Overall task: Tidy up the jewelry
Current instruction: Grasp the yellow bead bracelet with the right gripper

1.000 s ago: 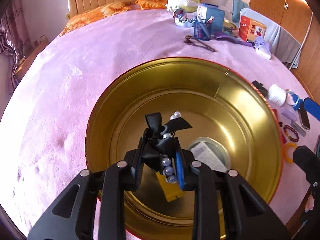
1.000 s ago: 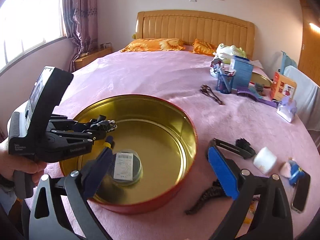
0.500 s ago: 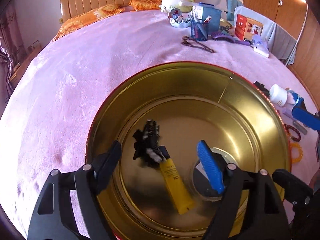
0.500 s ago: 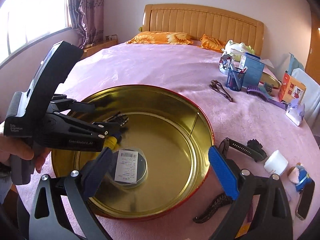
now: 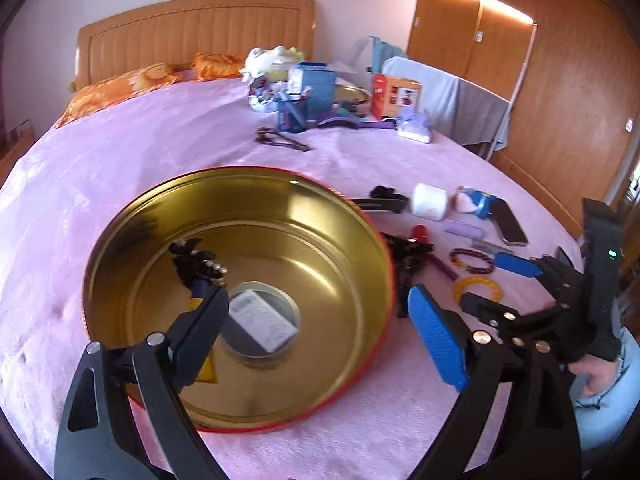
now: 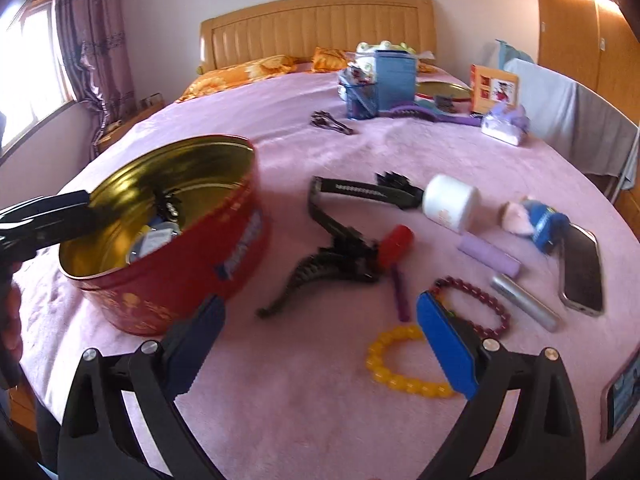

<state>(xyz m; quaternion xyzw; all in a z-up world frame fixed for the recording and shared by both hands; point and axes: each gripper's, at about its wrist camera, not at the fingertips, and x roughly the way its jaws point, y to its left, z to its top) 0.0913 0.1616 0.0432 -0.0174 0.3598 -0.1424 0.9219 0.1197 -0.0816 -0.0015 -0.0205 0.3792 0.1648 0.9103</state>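
A red tin (image 5: 384, 280) with a gold inside stands on the pink bedspread. In it lie a black bow clip with pearls (image 5: 196, 264), a round labelled jar (image 5: 260, 320) and a yellow tube, mostly hidden by my finger. My left gripper (image 5: 316, 304) hovers over the tin's near side. Its jaws are opening wide and nothing is gripped. My right gripper (image 6: 320, 320) stands open low over the bedspread, right of the tin (image 6: 172, 276). A yellow bead bracelet (image 6: 380, 368) lies by its right pad and a dark red bead bracelet (image 6: 472, 286) just behind.
Right of the tin lie black hair clips (image 6: 340, 256), a red-capped item (image 6: 396, 242), a white jar (image 6: 450, 202), a lilac tube (image 6: 488, 258), a silver tube (image 6: 524, 302) and a phone (image 6: 582, 268). A blue box (image 6: 394, 76) and other clutter stand far back.
My left gripper opened and let go of the black bow clip, which now lies in the tin; it then pulled back and swung right. My right gripper swung right and sank toward the bracelets.
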